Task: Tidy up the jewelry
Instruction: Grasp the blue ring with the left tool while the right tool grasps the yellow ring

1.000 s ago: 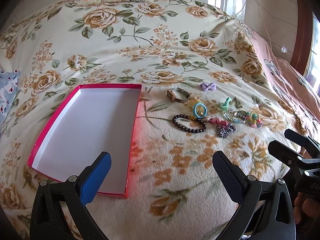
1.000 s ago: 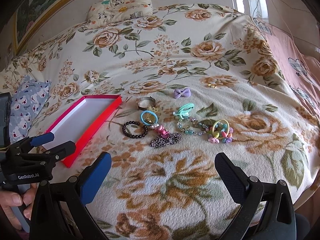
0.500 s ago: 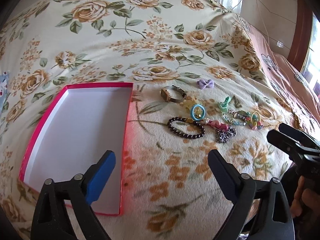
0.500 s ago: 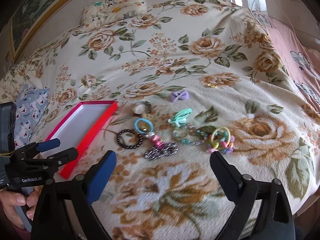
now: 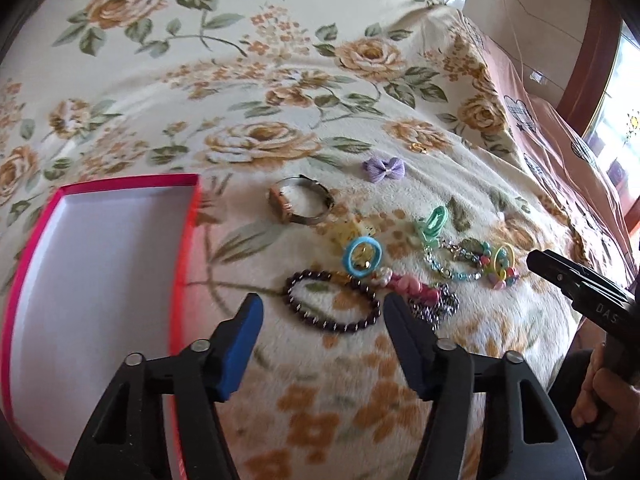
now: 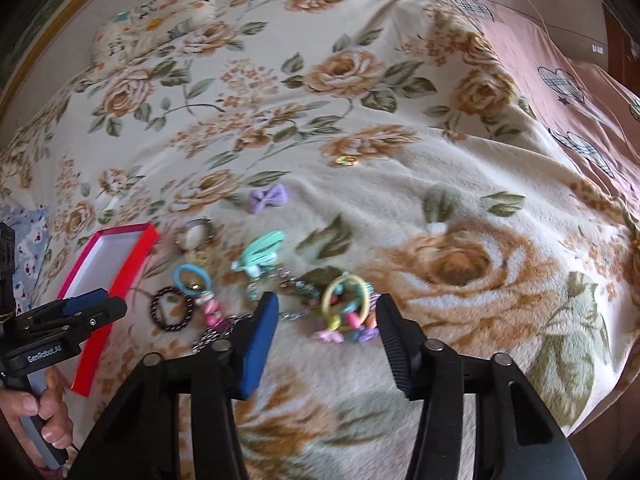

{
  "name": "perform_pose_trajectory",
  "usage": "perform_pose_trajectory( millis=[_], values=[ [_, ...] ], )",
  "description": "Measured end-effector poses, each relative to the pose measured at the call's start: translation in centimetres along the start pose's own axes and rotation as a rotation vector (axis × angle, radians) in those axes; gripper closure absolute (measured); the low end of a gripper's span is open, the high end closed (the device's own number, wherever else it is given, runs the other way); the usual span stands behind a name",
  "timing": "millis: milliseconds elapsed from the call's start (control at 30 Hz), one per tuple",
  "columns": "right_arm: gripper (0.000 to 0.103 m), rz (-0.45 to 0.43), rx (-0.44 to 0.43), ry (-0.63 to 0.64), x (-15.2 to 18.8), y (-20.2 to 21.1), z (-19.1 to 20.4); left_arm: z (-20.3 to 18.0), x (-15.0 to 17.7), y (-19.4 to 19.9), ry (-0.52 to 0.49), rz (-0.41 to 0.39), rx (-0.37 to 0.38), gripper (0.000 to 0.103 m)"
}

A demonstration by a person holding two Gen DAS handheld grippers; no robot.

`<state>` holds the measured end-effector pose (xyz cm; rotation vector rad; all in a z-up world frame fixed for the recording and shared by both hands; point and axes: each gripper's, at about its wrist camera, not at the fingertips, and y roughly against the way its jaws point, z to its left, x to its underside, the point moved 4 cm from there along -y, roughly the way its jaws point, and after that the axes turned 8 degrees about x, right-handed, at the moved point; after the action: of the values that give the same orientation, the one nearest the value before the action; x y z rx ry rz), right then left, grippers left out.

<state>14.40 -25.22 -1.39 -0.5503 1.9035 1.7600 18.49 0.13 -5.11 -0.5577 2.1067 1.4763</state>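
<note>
Jewelry lies in a cluster on the floral blanket (image 5: 280,60), to the right of a red box (image 5: 132,182) with a bare white inside. My left gripper (image 5: 322,306) is closing over the dark bead bracelet (image 5: 352,326); the bracelet lies between its jaws and the pads do not touch it. My right gripper (image 6: 328,308) is closing around the yellow hair tie with coloured beads (image 6: 352,320), again without pressing on it. Nearby lie a metal watch (image 5: 304,204), a blue ring (image 5: 362,258), a mint clip (image 6: 260,254), a pink charm chain (image 5: 416,290) and a purple bow (image 6: 268,198).
A small gold ring (image 6: 346,160) lies apart, farther back. A patterned pillow (image 6: 160,28) sits at the bed's head and a blue cushion (image 6: 24,248) at the left edge. A pink sheet (image 6: 560,92) covers the right side. A hand (image 6: 44,412) grips the left tool's handle.
Both grippers moved forward and down toward the jewelry, and their jaws narrowed from wide. The left now frames the dark bracelet, and the right frames the beaded hair tie.
</note>
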Motion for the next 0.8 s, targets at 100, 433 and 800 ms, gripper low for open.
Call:
perform_pose_trajectory(
  millis=[100, 433, 800],
  values=[
    [0.061, 0.023, 0.025, 0.003, -0.2, -1.0, -0.5, 0.2, -1.1, -2.1, 0.000, 0.022, 0.023, 0.052],
    [0.074, 0.084, 0.073, 0.016, -0.8, -4.1, -1.2, 0.8, -3.2, -7.9, 0.012, 0.080, 0.071, 0.066],
    [0.100, 0.071, 0.065, 0.033, -1.2, -4.1, -0.7, 0.5, -3.5, -8.9, 0.023, 0.075, 0.128, 0.083]
  ],
)
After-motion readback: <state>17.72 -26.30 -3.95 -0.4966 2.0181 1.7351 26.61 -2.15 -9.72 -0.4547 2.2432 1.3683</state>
